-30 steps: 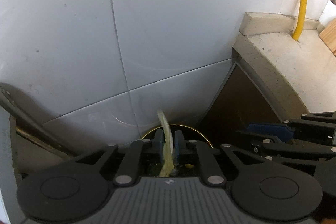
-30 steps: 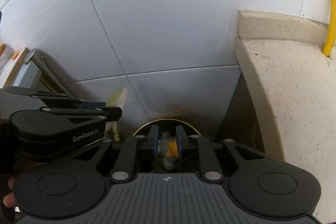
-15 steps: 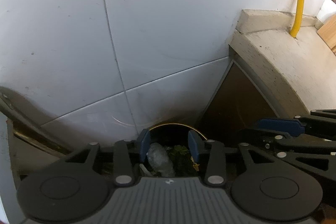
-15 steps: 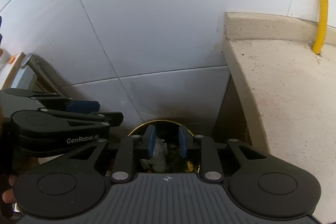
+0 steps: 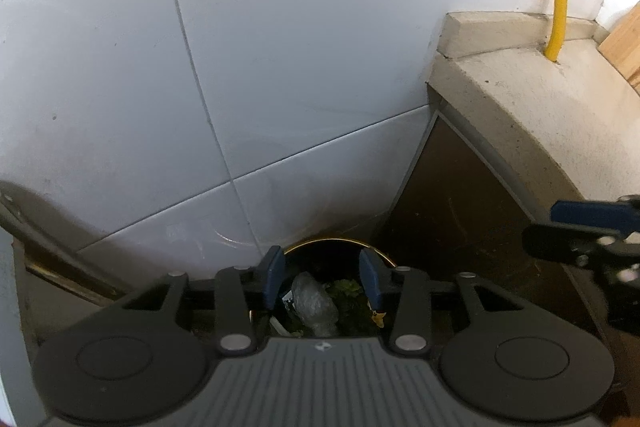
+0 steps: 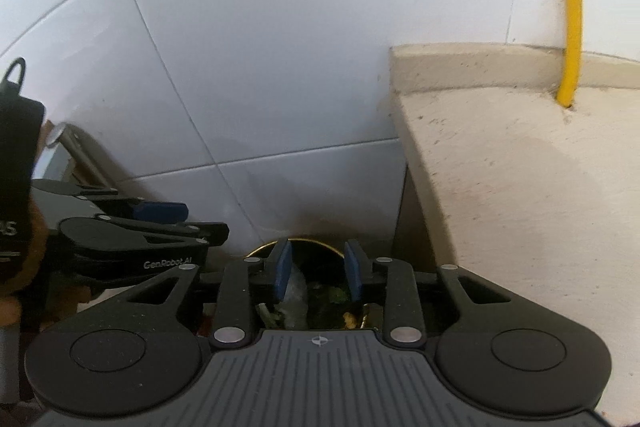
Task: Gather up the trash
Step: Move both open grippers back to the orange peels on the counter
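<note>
Black, blue-padded left tongs and right tongs both standing apart and empty, jaws just opened, above round gold-rimmed dark bin by white tiled wall. Clear crumpled plastic wrap and green leafy scraps lying inside. Drop-off step apparently done; next, lifting away toward remaining trash, perhaps on beige stone worktop.

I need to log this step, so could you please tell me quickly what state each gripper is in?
Left gripper: open, holding nothing, over the trash bin.
Right gripper: open, jaws just been opening, nothing between them.
</note>
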Demonstrator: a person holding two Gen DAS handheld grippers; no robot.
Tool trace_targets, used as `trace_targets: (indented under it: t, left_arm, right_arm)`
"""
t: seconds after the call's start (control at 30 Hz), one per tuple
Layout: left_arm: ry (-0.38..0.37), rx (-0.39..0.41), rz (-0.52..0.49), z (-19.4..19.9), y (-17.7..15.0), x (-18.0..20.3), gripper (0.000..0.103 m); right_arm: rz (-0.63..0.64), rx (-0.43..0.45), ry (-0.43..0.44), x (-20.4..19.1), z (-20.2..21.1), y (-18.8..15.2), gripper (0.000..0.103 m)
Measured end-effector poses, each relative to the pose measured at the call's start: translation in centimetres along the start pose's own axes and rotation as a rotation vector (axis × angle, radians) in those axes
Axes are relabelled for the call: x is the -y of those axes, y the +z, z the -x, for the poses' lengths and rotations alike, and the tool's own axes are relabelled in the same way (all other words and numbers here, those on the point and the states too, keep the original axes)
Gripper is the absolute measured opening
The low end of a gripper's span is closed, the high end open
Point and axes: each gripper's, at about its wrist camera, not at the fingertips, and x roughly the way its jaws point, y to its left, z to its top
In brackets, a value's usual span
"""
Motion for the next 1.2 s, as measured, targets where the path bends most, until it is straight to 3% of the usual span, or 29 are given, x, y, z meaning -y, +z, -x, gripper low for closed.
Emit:
trace_targets:
  t: [0.43, 0.7, 1.2]
  left_arm:
    - [0.007, 0.035, -0.042, 1.2, 0.3, 1.7, 0.036]
    - [-0.026, 0.064, -0.069, 2.2, 1.9, 4.0, 0.036]
    - [-0.099, 0.123, -0.232, 3.2, 5.7, 10.6, 0.037]
  right_arm:
    - [-0.031, 0.073, -0.006, 2.6, 3.9, -0.5, 0.041]
    - [-0.078, 0.132, -0.029, 4.9, 5.8, -0.5, 0.041]
    - [-0.231, 0.226, -0.14, 11.0, 9.1, -1.7, 0.047]
